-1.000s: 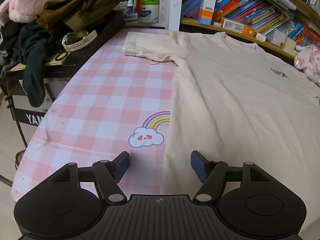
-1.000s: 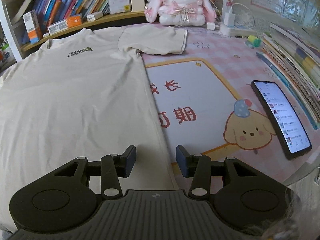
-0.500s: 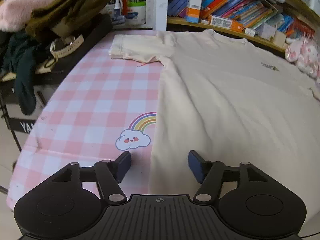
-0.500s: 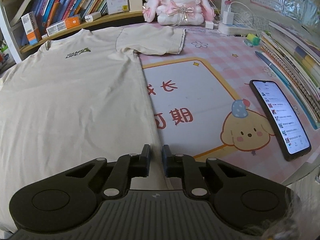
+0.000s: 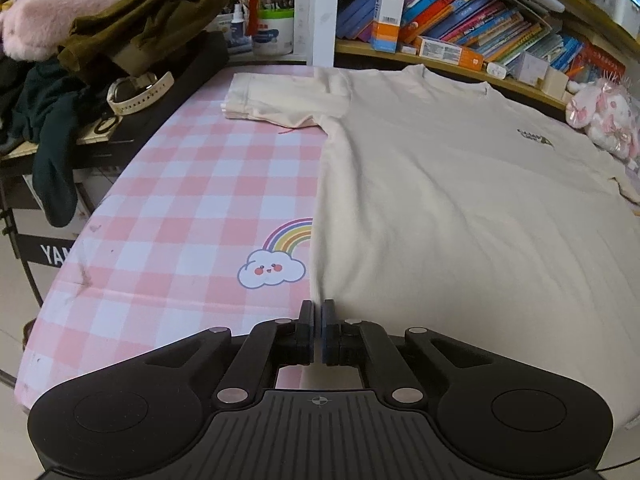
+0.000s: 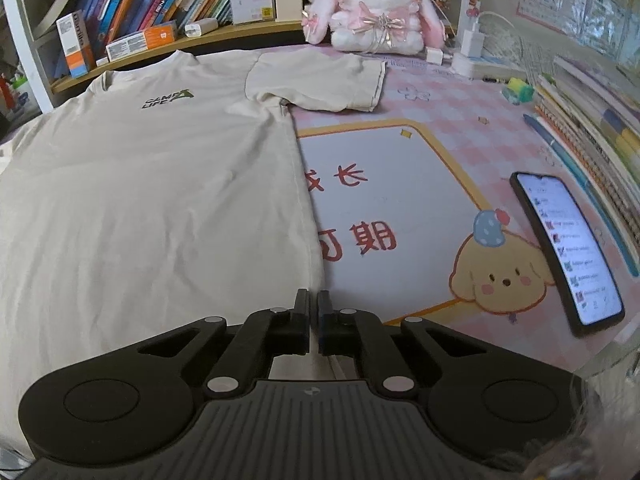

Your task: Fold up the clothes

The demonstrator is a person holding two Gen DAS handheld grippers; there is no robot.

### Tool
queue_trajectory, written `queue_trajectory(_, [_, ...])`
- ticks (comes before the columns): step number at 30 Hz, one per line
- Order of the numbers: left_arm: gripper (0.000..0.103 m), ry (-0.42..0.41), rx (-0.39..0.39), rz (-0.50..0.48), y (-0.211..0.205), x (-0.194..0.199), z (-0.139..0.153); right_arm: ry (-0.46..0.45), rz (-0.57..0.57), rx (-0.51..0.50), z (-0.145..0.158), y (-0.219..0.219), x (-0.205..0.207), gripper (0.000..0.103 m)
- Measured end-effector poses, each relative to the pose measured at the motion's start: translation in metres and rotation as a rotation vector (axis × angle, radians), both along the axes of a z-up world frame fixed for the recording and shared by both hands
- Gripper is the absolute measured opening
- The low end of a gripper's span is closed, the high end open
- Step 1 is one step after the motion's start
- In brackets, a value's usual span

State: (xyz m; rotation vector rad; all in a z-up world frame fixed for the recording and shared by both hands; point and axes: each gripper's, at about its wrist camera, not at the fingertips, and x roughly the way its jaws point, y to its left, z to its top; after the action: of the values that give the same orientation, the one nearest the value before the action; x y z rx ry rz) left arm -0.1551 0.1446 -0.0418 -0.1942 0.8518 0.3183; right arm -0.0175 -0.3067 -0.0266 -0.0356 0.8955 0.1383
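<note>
Left wrist view, lower centre: the left gripper (image 5: 318,312) has just been closing, and its jaws now stand together on the near left edge of the cream T-shirt (image 5: 460,208), where that side seam meets the hem. A thin fold of cloth runs up from between the pads.

Right wrist view, lower centre: the right gripper (image 6: 314,304) has likewise just been closing and now pinches the shirt's (image 6: 140,208) near right edge, the seam leading straight into its jaws.

The garment lies flat, face up, on the pink checked table cover (image 5: 192,184). Its long axis runs away from both grippers toward the top of each frame, hem nearest, collar farthest. Each hand is therefore nearest its own bottom corner; neither has the advantage.

Middle distance: the rainbow cloud print (image 5: 276,260) sits just beside the left seam, and a phone (image 6: 568,248) lies well apart at right.

Far: both sleeves spread sideways below the bookshelf (image 5: 460,32). Judged from this layout, the fold would carry the hem away toward the collar.
</note>
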Motion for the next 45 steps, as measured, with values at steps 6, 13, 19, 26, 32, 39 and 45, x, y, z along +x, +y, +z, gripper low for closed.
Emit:
queue_trajectory(6, [0.003,0.0,-0.007,-0.01,0.001,-0.002,0.0,-0.002,-0.005,-0.004,0.0,-0.002,0.002,0.003])
queue_trajectory(13, [0.01,-0.012,0.001,-0.016,-0.001,-0.002,0.004,0.004,-0.022,0.005,0.001,-0.001,0.0,0.005])
queue_trajectory(19, [0.036,-0.056,0.038,-0.014,-0.006,-0.005,0.017,-0.041,-0.027,0.025,0.011,0.004,-0.013,0.037])
queue_trajectory(26, [0.078,-0.106,0.077,-0.006,-0.017,-0.009,0.03,-0.141,-0.024,0.019,0.035,0.023,-0.031,0.083])
queue_trajectory(32, [0.089,-0.117,0.077,-0.033,-0.032,-0.009,0.032,-0.221,-0.04,-0.011,0.049,0.04,-0.045,0.1])
queue_trajectory(39, [0.093,-0.098,0.052,-0.044,-0.055,-0.007,0.027,-0.226,-0.022,0.007,0.049,0.049,-0.052,0.102])
queue_trajectory(45, [0.093,-0.067,0.065,-0.05,-0.087,0.009,0.02,-0.205,0.004,0.028,0.041,0.056,-0.047,0.103])
